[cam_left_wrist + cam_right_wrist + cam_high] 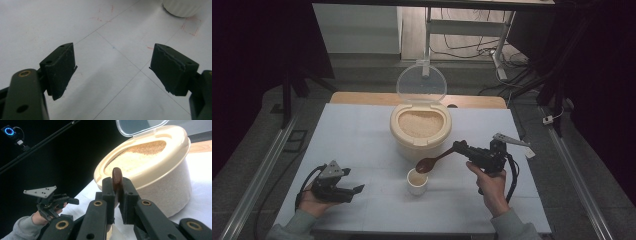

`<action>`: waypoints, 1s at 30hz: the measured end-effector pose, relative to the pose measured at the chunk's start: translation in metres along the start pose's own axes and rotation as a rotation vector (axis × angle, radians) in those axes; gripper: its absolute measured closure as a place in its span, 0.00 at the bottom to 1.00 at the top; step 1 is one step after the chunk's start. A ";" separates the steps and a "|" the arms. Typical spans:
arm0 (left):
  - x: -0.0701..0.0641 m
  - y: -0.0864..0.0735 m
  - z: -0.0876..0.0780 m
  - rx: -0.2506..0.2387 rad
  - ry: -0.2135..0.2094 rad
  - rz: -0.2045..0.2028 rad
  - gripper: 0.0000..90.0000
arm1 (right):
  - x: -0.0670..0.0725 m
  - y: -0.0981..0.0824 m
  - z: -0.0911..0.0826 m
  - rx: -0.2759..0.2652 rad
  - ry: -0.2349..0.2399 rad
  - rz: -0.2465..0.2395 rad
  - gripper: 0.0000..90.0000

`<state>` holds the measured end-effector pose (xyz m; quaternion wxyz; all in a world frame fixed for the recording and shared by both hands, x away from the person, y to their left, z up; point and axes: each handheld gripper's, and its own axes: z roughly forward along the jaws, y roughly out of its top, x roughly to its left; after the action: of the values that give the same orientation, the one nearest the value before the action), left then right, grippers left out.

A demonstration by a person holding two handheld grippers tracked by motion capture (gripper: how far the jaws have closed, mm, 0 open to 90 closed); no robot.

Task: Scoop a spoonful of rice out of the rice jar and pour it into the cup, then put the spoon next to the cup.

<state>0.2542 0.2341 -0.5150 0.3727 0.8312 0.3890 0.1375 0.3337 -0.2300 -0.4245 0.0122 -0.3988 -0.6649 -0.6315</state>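
Brown and glossy, the spoon (433, 161) is clamped by its handle in the right gripper (458, 146), whose jaws are closed tight on it. In the high view its bowl hangs just over the rim of the cup (417, 181), on the side toward the bin (420, 131), with the handle slanting up and to the right into the jaws. In the right gripper view the handle's end (117, 177) sticks up between the two black pads, pinched from both sides.

That small white cup stands on the white tabletop (362, 135), just in front of the bin, and holds something pale; how full it is I cannot tell. Behind it, the cream bin is filled with pale grain, and its clear lid (421, 82) is tipped up and back on the far side.

Over at the near left, the left gripper (358, 189) rests low on the tabletop in the person's hand, well apart from the cup. Its jaws stand wide open and hold nothing; the left gripper view shows bare tabletop between the pads, crossed by thin lines, and the cup's base (182, 8) at the upper right edge.
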 end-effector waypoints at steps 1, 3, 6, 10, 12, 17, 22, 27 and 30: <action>0.000 0.000 0.000 0.000 0.001 0.001 0.22 | -0.001 0.000 -0.001 -0.001 0.001 0.001 0.93; 0.000 0.000 0.000 -0.002 0.001 0.000 0.22 | -0.002 0.001 -0.003 -0.002 0.004 0.000 0.93; 0.000 0.000 0.000 -0.002 0.000 0.000 0.22 | -0.002 0.003 -0.008 -0.023 0.010 -0.007 0.93; 0.000 0.000 0.000 -0.003 -0.001 0.002 0.22 | -0.003 0.008 -0.020 -0.050 0.015 -0.024 0.93; 0.000 0.000 0.000 -0.002 0.000 0.002 0.22 | -0.004 0.011 -0.025 -0.058 0.013 -0.034 0.93; 0.000 0.000 0.000 -0.005 0.002 -0.001 0.22 | -0.003 0.018 -0.039 -0.051 -0.001 -0.072 0.93; 0.000 -0.001 -0.001 -0.005 0.002 -0.002 0.22 | -0.002 0.023 -0.049 -0.008 0.007 -0.096 0.93; 0.001 -0.001 -0.001 -0.002 0.001 0.000 0.22 | -0.003 0.025 -0.055 0.067 0.015 -0.115 0.93; 0.001 -0.001 -0.001 -0.001 0.002 0.000 0.22 | -0.002 0.023 -0.052 0.130 0.023 -0.133 0.93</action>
<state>0.2538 0.2355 -0.5156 0.3727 0.8309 0.3892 0.1385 0.3223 -0.2784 -0.3961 0.0037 -0.3451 -0.7291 -0.5911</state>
